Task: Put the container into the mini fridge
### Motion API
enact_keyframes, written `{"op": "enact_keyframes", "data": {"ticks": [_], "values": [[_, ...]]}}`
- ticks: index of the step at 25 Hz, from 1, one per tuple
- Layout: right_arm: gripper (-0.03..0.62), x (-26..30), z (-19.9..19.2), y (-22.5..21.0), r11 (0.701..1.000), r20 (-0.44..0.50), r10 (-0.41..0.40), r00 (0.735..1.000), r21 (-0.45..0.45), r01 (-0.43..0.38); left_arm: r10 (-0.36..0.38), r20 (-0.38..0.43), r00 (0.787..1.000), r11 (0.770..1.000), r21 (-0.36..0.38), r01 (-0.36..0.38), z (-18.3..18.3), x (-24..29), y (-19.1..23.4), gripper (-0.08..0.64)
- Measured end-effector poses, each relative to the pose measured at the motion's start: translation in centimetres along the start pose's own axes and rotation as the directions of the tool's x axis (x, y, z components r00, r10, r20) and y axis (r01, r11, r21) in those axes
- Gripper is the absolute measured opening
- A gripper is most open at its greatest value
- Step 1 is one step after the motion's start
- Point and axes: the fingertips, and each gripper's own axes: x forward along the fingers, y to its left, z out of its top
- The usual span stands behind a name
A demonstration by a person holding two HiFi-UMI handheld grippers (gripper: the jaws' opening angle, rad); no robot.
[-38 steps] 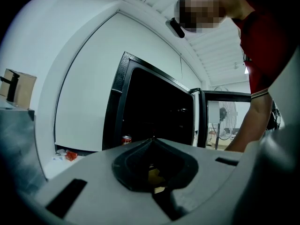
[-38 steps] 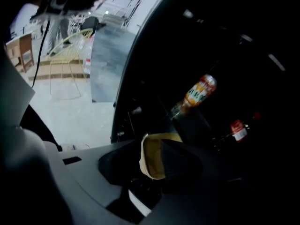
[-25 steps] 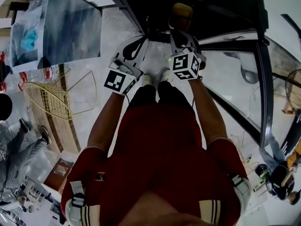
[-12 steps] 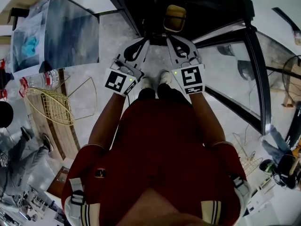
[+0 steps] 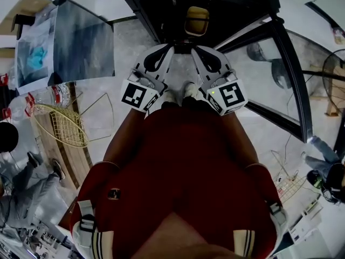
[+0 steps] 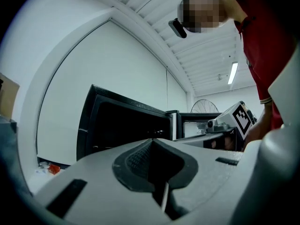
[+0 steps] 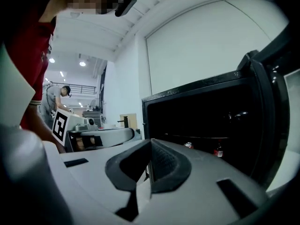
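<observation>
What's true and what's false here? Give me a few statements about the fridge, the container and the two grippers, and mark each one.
1. The door of the mini fridge is open. True.
2. The right gripper is gripping the container. False: its jaws are together on nothing, and the container sits inside the fridge.
3. The left gripper is shut and empty. True.
4. The left gripper reaches deep into the fridge. False: it is outside, in front of the opening, beside the right gripper.
</observation>
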Motion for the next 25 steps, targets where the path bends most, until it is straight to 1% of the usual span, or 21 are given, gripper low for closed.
{"op": "enact_keyframes", "data": {"ticks": [6,13,25], "values": [[-0.003,-0.8,-0.1,1.0,0.999,0.02,0.021,1.0,0.049,-0.022,-0.005,0.012,1.0,1.0,0.003,0.004,0.4,-0.2,0.1,0.006],[-0.003,-1.4,-0.1,1.0,0.999,0.027,0.002,1.0,0.051,-0.004,-0.017,0.016,1.0,1.0,0.005,0.017,0.5,-0.2,-0.4,0.006],[-0.003,-2.1,-1.1,1.5,0.998,0.01,-0.017,1.0,0.057,0.016,-0.047,0.008,0.999,0.999,0.005,0.047,0.2,-0.5,-1.3,0.006]]}}
